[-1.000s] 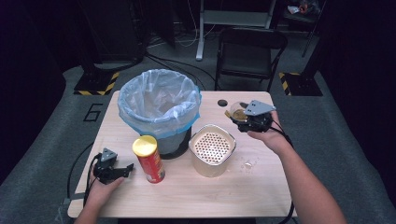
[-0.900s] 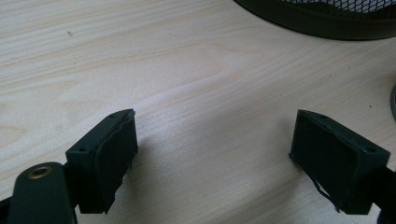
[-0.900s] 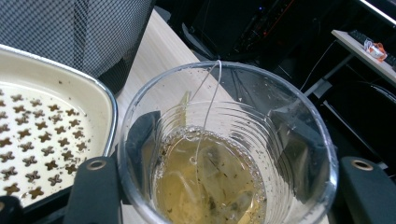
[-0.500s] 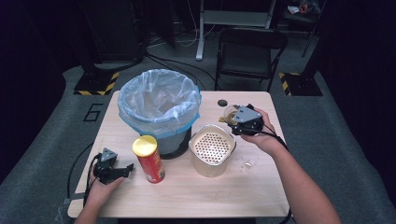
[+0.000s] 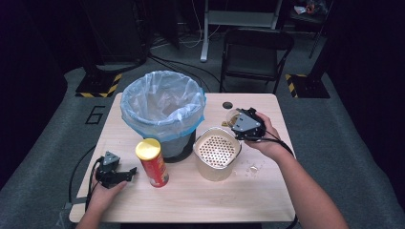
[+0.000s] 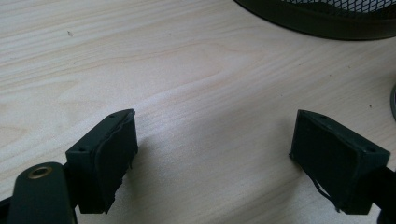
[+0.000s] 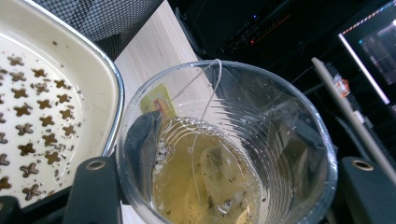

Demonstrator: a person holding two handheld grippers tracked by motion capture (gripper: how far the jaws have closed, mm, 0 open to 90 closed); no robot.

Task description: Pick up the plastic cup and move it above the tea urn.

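The clear plastic cup (image 7: 224, 149) of tea is sitting between the right gripper (image 5: 237, 121)'s jaws, clamped firmly beside the strainer pot (image 5: 217, 152). The left gripper (image 6: 219, 158) is resting spread wide, grasping nothing.

The middle of the table (image 5: 191, 200) was crowded. The lined bin (image 5: 162, 107) stood tall toward the far left edge, the red can (image 5: 153, 162) upright just in front of it, and the perforated strainer pot (image 5: 217, 152) just beside the bin's right flank, leaving only a narrow gap between can and pot. The right gripper (image 5: 235, 119), clamped on a plastic cup of tea (image 7: 219, 154), hung close over the pot's far rim. Bare wood ran along the whole near edge and in the near right corner. The left gripper (image 5: 125, 174) rested near the left edge, its jaws apart over bare wood, close to the can.
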